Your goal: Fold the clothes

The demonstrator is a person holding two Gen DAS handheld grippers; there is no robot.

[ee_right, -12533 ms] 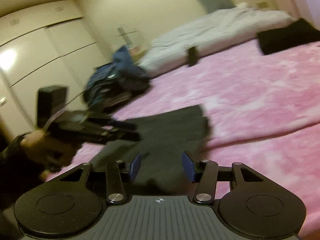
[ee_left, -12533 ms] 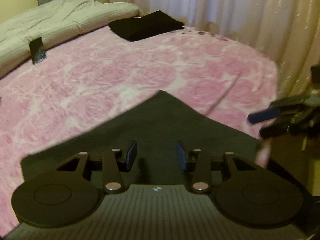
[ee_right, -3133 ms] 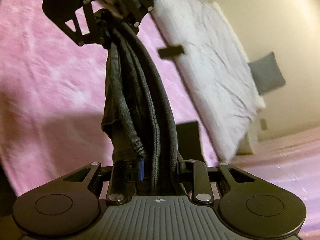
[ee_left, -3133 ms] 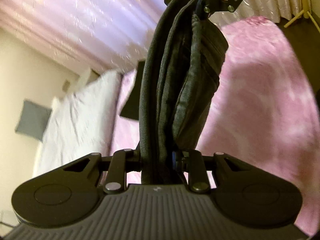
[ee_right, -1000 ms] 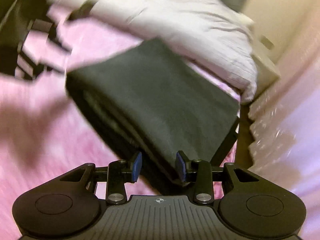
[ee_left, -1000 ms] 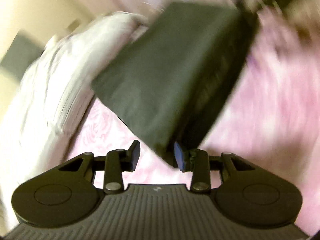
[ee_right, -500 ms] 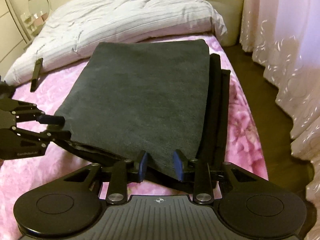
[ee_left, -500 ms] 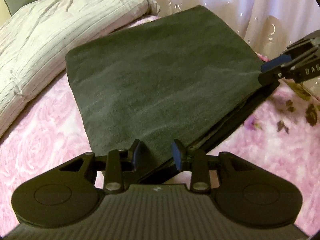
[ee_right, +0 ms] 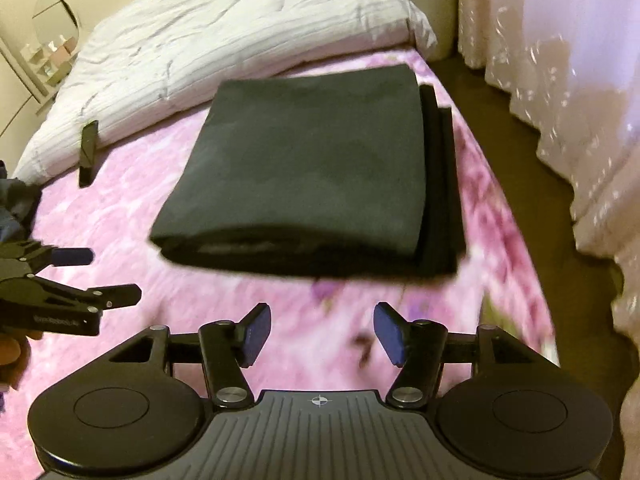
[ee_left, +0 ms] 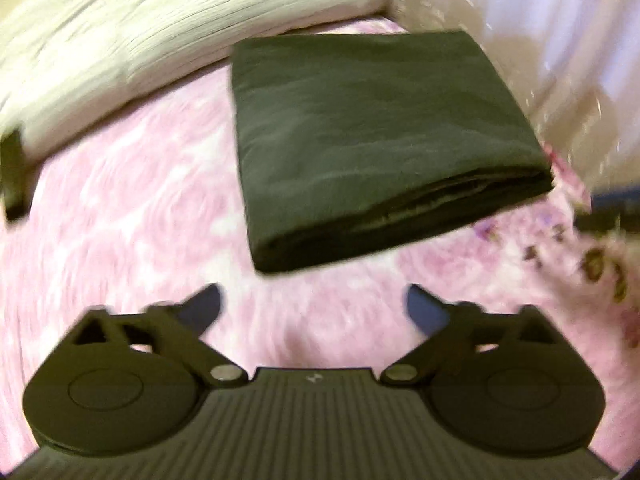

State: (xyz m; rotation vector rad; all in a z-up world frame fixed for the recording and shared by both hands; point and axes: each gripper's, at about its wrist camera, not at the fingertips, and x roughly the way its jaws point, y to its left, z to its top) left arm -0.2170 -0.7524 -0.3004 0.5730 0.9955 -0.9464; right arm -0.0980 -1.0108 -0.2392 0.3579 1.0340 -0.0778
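One dark grey folded cloth garment [ee_right: 304,168], soft, limp, stacked square on the pink floral bedspread [ee_right: 120,216] beside the white duvet [ee_right: 224,24]; best pinched at near corners; left gripper [ee_left: 312,304] and right gripper [ee_right: 320,332] both spread, empty.

Folded garment [ee_right: 304,168] dark charcoal – bedspread [ee_right: 132,216] pink rose print – duvet [ee_right: 208,36] white, striped – tongs' pads [ee_right: 256,334] blue.
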